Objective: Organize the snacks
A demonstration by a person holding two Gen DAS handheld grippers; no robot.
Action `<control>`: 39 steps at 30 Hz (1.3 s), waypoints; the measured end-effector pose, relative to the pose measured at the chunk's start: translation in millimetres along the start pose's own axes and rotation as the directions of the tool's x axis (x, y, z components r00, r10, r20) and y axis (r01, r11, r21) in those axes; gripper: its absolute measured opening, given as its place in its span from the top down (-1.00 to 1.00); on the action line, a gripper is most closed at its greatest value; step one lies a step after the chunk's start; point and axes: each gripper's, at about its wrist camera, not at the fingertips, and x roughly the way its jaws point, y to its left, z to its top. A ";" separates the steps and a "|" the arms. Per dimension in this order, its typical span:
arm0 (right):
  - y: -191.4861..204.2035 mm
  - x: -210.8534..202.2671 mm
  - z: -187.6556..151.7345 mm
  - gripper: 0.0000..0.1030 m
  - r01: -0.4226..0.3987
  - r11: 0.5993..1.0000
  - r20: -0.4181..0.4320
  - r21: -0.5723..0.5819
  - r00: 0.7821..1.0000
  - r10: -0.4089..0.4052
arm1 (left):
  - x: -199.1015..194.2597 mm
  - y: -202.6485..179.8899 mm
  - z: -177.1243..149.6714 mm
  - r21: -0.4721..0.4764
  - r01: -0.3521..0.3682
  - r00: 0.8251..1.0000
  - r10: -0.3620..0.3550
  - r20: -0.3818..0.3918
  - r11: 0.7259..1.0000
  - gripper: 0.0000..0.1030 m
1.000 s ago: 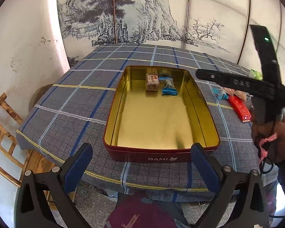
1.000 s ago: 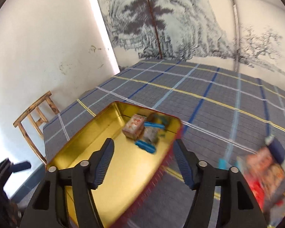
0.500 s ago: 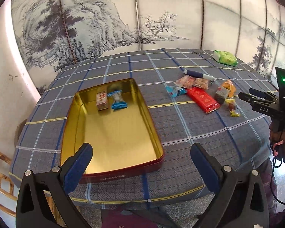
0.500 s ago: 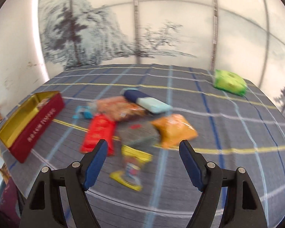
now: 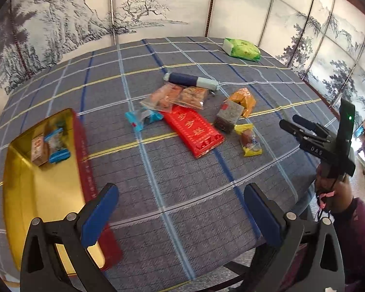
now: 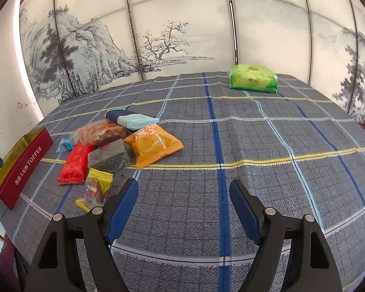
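A woven grey tablecloth [image 5: 182, 175], gridded with blue, white and yellow lines, covers the desk. At its left edge sits the toffee tin [image 5: 85, 155], a shallow rectangular metal box, glossy red outside with pale lettering and mirror-gold inside, its long axis running from the near desk edge toward the painted screen [image 5: 60, 24]. Two small wrapped sweets lie in its far corner: a tan boxy one [image 5: 38, 149] and a clear one with blue crimped ends [image 5: 57, 146], touching each other.

The loose snacks form a cluster near the middle of the desk, well apart from the tin. A flat red foil pack [image 5: 193, 130] with gold characters lies diagonally, its long axis running from far-left to near-right. Just left of it is a small blue-and-clear wrapper [image 5: 143, 119]; behind it, two crinkly clear bags of orange-brown pieces [image 5: 175, 97] overlap. A cylindrical dark-blue and pale-blue roll [image 5: 191, 80] lies crosswise behind those. To the right, a speckled grey block [image 6: 108, 157] leans against a puffy orange pouch [image 6: 152, 144], and a yellow-ended candy wrapper [image 5: 248, 140] lies nearest the desk edge. A green soft pack [image 6: 253, 79] sits alone at the far side.

The left gripper [image 5: 180, 209] has its blue-padded fingers wide apart over bare cloth. The right gripper [image 6: 183, 203] also has its fingers apart and empty, beside the yellow wrapper
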 end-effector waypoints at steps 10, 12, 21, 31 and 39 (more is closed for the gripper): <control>-5.6 -1.6 -5.3 -0.52 -0.084 0.996 0.022 0.025 0.996 0.084 | 85.6 -2.4 63.1 -0.084 -0.041 0.994 0.032 -0.108 0.996 -0.85; -7.8 -2.5 -5.7 -0.52 -0.099 0.994 0.028 0.035 0.995 0.098 | 101.1 -1.8 69.8 -0.090 -0.056 0.989 0.043 -0.141 0.994 -0.74; -11.1 -3.6 -7.9 -0.52 -0.150 0.987 0.045 0.054 0.988 0.147 | 132.4 -7.0 80.9 -0.071 -0.111 0.983 0.099 -0.155 0.991 -0.21; -0.7 -4.2 -6.8 -0.56 -0.165 0.985 0.005 0.039 0.986 0.165 | 95.4 1.7 41.1 -0.177 -0.101 0.989 0.079 -0.127 0.979 0.24; 70.3 2.4 1.4 -0.57 -0.250 0.964 -0.085 -0.085 0.966 0.243 | 58.8 1.4 9.7 -0.182 -0.112 0.990 0.095 -0.100 0.977 0.24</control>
